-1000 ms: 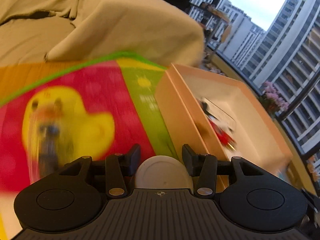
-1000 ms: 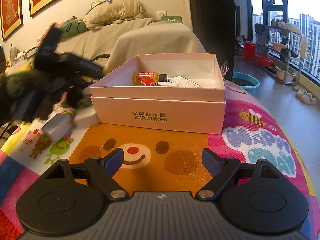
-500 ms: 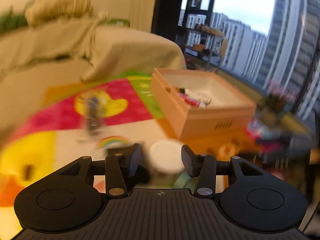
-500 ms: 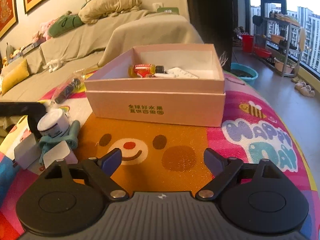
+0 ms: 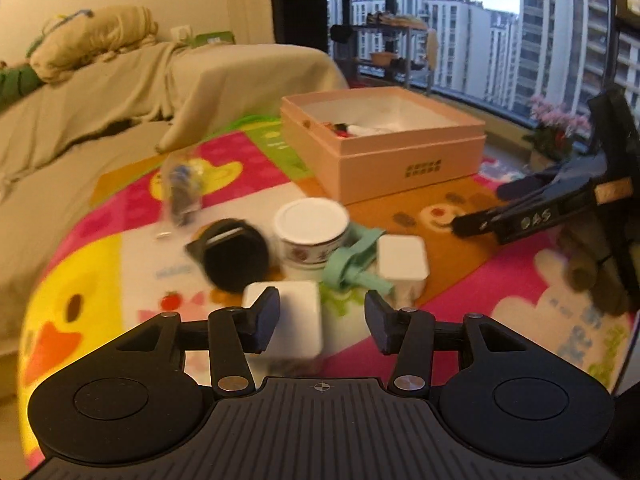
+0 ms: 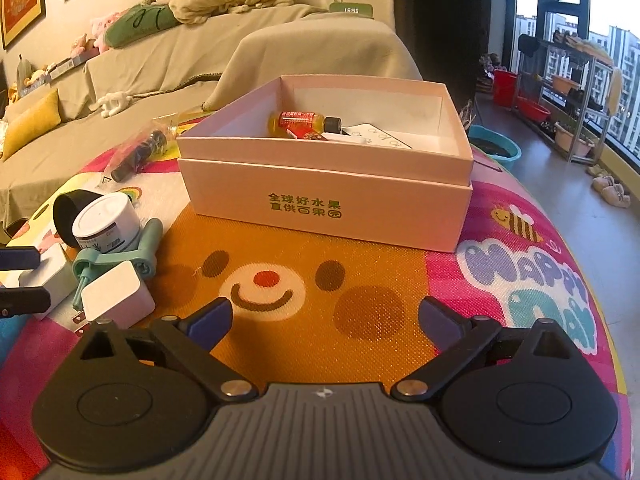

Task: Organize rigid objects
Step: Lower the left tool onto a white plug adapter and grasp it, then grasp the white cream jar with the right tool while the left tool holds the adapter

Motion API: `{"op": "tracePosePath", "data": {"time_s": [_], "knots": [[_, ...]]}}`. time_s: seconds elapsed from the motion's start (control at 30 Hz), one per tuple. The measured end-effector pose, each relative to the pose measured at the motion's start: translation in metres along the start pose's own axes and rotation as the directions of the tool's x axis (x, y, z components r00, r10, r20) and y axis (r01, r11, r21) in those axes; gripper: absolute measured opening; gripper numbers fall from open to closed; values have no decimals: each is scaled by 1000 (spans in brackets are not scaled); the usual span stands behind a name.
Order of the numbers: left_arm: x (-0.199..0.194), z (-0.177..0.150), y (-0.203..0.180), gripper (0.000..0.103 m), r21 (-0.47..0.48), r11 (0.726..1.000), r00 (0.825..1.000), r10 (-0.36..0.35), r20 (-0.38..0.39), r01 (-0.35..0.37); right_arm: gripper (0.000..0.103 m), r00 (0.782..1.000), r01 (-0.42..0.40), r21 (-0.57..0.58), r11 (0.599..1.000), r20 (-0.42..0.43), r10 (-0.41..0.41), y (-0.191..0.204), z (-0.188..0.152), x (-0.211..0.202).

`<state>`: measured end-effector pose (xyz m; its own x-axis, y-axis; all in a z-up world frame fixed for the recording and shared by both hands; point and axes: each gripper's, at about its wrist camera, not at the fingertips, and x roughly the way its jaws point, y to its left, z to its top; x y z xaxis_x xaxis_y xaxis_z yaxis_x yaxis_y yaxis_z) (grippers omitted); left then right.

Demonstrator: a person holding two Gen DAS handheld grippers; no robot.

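Playmat (image 6: 360, 280) below — right gripper (image 6: 324, 320) tilted down, jaws wide.

The pink box (image 6: 326, 204) carries two lines of green Chinese print on its front wall, "全球好水果" above "直供百果园". On the play mat (image 6: 520, 276) beside it, bubble letters spell "HAPPY" over a second word that reads about as "DAY". A green digital clock (image 6: 351, 10) on the sofa back shows "16:56". The yellow bottle (image 6: 298, 122) in the box has a red label, and the white-lidded tin (image 6: 106, 224) a printed band, both too small to read.
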<state>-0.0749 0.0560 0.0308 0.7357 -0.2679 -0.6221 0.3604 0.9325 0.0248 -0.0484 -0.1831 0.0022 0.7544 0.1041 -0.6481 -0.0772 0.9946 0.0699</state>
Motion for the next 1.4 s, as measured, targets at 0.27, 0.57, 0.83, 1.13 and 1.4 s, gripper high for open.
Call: {"op": "tracePosePath", "data": {"time_s": [0.27, 0.57, 0.83, 1.13, 1.4], "knots": [[5, 7, -22, 56, 32, 996, 996, -83, 21, 83, 100, 1000, -1, 2, 1000, 1, 1, 0, 0, 0], [42, 22, -51, 54, 87, 992, 996, -86, -37, 89, 100, 1000, -11, 15, 1000, 7, 11, -2, 0, -1], [50, 12, -60, 37, 73, 986, 989, -144, -43, 147, 103, 1000, -20, 7, 1000, -5, 21, -2, 1, 1], [11, -16, -49, 37, -19, 990, 990, -142, -16, 141, 103, 999, -8, -51, 999, -50, 6, 4, 3, 4], [-50, -25, 11, 37, -189, 982, 994, 37, 98, -18, 102, 990, -121, -117, 986, -84, 111, 25, 13, 2]]}}
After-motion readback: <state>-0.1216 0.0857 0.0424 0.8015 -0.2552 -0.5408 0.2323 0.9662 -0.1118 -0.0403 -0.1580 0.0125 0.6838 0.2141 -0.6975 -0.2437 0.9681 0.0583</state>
